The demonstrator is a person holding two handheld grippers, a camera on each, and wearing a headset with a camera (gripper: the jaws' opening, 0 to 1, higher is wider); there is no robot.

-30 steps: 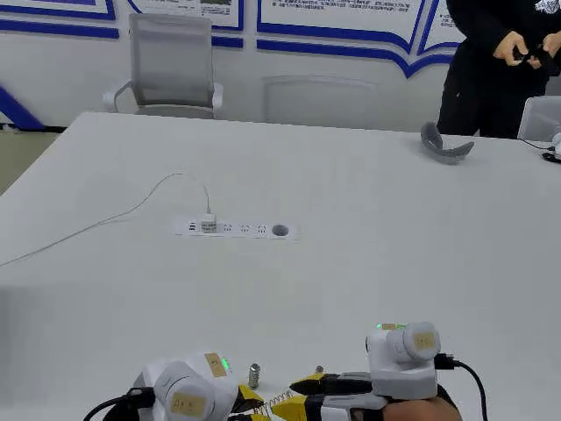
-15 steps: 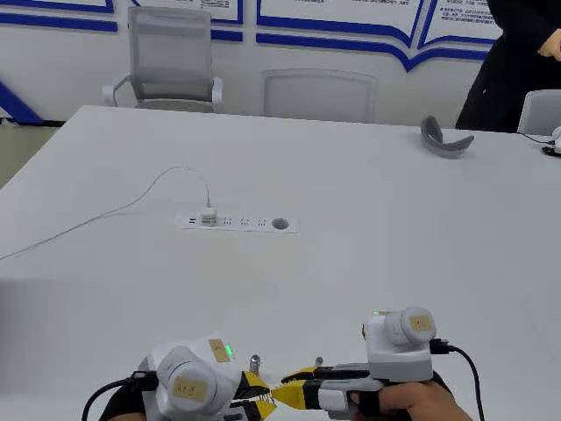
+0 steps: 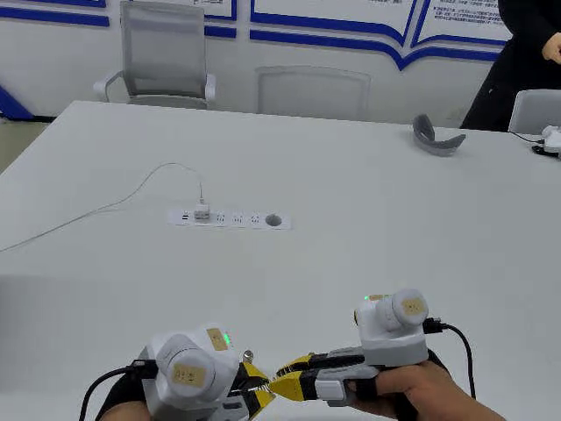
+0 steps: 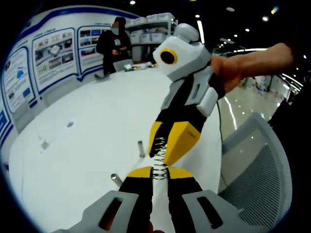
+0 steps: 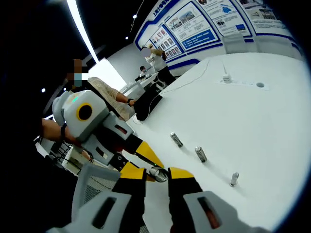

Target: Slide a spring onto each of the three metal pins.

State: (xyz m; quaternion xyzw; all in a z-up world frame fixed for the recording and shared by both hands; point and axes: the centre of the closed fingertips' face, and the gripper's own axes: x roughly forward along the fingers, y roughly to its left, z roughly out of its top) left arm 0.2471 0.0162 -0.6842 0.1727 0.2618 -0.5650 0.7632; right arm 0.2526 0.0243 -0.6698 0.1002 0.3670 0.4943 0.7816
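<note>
Down at the near edge of the table [image 3: 368,219], we've got the spring [image 4: 158,153] strung between both tools. The left gripper [image 4: 159,174] is pinched narrow on one end and the right gripper [image 5: 158,175] is pinched narrow on the other, tip to tip. The spring's long axis runs straight from one set of jaws to the other, roughly level above the tabletop, while the pins stand upright. By our reckoning it has to be tipped on end before it can slide down. Just past the jaws, in the right gripper view, the bare pin [image 5: 234,178] sits ahead and to the right, and we'd call the right hand the nearer one. Beyond it a second pin [image 5: 200,154] and a third pin [image 5: 176,140] look ribbed, likely carrying springs already, so we judge this the last one. Against a second ago, the headset has tipped, so much of the shift is camera. Even so, the grippers have drawn in: the coil showed in a gap between them then, and now the yellow tips meet. Farther out lie the power strip [image 3: 230,217] and its cable [image 3: 105,209], then a chair [image 3: 162,53] and a person [image 3: 526,53] at far right.
</note>
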